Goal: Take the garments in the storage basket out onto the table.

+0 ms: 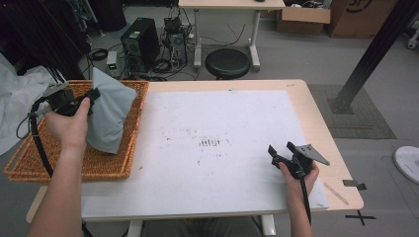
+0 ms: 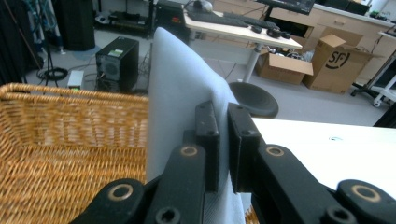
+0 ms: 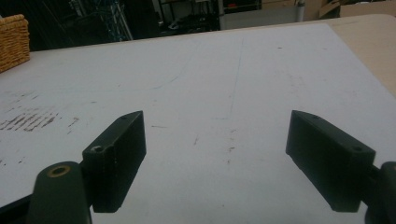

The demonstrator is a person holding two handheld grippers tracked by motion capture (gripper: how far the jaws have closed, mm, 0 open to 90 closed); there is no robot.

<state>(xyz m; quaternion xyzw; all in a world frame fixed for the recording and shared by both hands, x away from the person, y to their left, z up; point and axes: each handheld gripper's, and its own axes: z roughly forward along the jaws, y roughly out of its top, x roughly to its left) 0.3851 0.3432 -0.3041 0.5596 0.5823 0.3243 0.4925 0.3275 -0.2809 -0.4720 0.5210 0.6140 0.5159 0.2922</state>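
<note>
A pale grey-blue cloth [image 1: 111, 116] hangs up out of the wicker basket [image 1: 118, 163] at the table's left edge. My left gripper [image 1: 94, 96] is shut on the cloth's upper edge and holds it lifted above the basket. In the left gripper view the cloth [image 2: 180, 88] is pinched between the two black pads [image 2: 208, 140], with the basket wall [image 2: 70, 126] to the left. My right gripper [image 1: 280, 152] rests low over the white table mat [image 1: 212, 113] near the front right, jaws wide apart. The right gripper view has both fingers [image 3: 116, 158] spread with bare mat [image 3: 210, 93] between them.
A black stool [image 1: 227, 63], a computer tower [image 1: 141, 44] and cables stand on the floor beyond the table. A second desk [image 1: 227, 5] and cardboard boxes [image 1: 301, 19] are farther back. A black post [image 1: 370, 54] rises at the right. White fabric [image 1: 15, 108] lies left of the basket.
</note>
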